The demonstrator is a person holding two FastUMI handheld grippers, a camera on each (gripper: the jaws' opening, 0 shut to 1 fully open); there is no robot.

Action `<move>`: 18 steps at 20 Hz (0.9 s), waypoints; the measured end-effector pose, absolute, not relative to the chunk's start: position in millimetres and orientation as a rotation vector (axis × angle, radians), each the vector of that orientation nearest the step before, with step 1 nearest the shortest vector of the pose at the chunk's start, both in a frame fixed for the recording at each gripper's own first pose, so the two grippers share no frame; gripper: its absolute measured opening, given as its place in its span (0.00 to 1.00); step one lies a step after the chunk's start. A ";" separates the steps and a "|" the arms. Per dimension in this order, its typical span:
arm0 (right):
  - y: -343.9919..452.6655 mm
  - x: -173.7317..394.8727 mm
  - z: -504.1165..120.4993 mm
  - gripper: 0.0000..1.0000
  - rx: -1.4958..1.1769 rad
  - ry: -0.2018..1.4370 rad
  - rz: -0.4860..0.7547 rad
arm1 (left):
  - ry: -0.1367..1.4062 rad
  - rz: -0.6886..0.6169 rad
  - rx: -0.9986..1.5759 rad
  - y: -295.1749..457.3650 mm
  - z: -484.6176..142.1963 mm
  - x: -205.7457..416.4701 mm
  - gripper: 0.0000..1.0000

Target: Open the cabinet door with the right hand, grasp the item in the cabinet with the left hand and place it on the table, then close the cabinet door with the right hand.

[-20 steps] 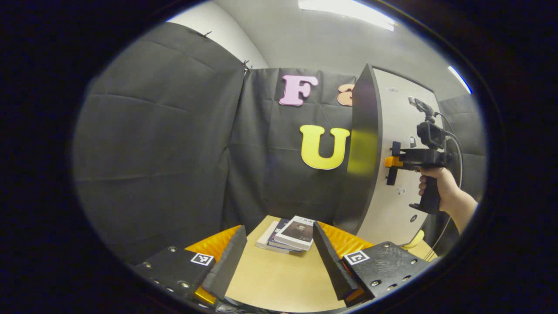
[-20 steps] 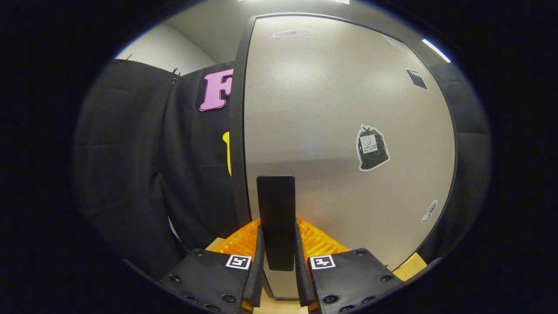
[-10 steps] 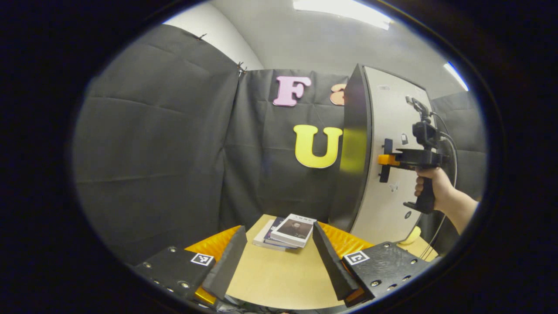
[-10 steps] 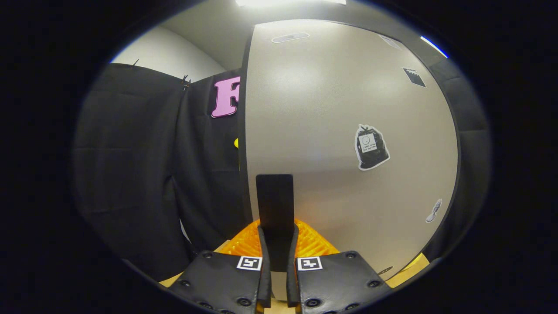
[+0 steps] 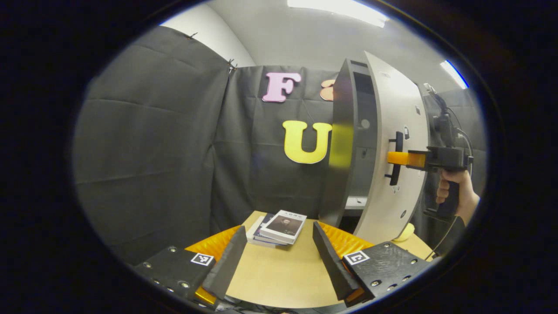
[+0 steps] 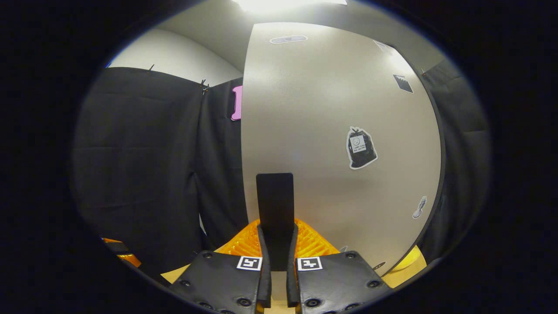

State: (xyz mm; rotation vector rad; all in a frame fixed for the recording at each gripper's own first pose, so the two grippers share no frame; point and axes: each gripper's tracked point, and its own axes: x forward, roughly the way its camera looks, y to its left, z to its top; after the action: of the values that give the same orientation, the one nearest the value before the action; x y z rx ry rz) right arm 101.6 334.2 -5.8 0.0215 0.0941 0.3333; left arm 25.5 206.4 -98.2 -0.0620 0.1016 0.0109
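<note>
The cabinet (image 5: 344, 144) stands on the wooden table (image 5: 279, 274) at the right, dark-sided with a pale door (image 5: 401, 144). The door is swung partly out, showing a dim interior (image 5: 364, 144) with a shelf; no item can be made out inside. My right gripper (image 6: 276, 244) is shut on the door's dark vertical handle (image 6: 274, 205); in the left gripper view it appears held by a hand (image 5: 457, 192), at the handle (image 5: 396, 159). My left gripper (image 5: 277, 255) hovers open over the table's near part, holding nothing.
A small stack of books (image 5: 277, 226) lies on the table in front of the cabinet's left side. A yellow object (image 5: 405, 233) sits on the table behind the door's lower edge. Black cloth walls close in the back and left. A cable hangs from the right gripper.
The right gripper closed on the handle, then pulled the door outward, so a gap opened and the cabinet's interior came into sight. The left gripper stayed open, drifting slightly.
</note>
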 end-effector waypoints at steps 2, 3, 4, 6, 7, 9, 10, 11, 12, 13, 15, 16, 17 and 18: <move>328.7 86.9 -5.4 0.14 0.019 0.103 0.351 | 0.104 -0.009 -0.066 193.9 -96.5 23.8 0.92; 324.8 79.3 -4.9 0.14 0.018 0.107 0.357 | 0.103 -0.016 -0.066 188.2 -94.3 23.2 0.92; 321.6 72.8 -2.7 0.14 0.020 0.115 0.363 | 0.105 -0.023 -0.065 182.4 -94.9 22.0 0.92; 312.1 61.1 0.3 0.14 0.019 0.133 0.375 | 0.114 -0.025 -0.063 171.8 -93.1 20.7 0.92; 308.4 55.7 0.8 0.14 0.012 0.141 0.382 | 0.112 -0.028 -0.065 166.3 -89.4 18.4 0.92; 300.1 43.5 2.4 0.14 0.010 0.158 0.392 | 0.101 -0.040 -0.069 152.4 -85.8 14.5 0.92; 295.4 35.9 2.4 0.16 0.010 0.166 0.398 | 0.099 -0.044 -0.074 145.3 -88.7 12.3 0.92; 291.2 31.0 1.5 0.16 0.002 0.170 0.413 | 0.093 -0.043 -0.081 137.4 -89.5 8.7 0.92; 285.0 25.5 2.2 0.16 -0.005 0.172 0.433 | 0.090 -0.033 -0.089 129.7 -92.1 4.1 0.92; 279.6 19.7 1.1 0.16 -0.001 0.177 0.452 | 0.098 -0.010 -0.094 123.2 -94.1 -0.9 0.92; 264.5 4.5 2.5 0.14 0.017 0.196 0.476 | 0.114 0.044 -0.120 110.6 -97.6 -14.7 0.92; 255.9 -2.3 3.0 0.16 0.024 0.192 0.479 | 0.110 0.050 -0.141 98.3 -94.7 -21.9 0.92; 246.6 -6.7 3.9 0.14 0.027 0.186 0.480 | 0.112 0.047 -0.159 86.5 -94.5 -28.8 0.92; 241.8 -11.3 4.7 0.15 0.026 0.183 0.482 | 0.123 0.041 -0.163 75.5 -97.2 -36.5 0.92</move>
State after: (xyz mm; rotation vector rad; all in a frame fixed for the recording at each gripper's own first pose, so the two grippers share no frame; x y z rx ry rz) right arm -11.3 241.8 4.7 0.0260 0.1830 0.4817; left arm -36.5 75.5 -97.2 -0.1629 0.1233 0.0407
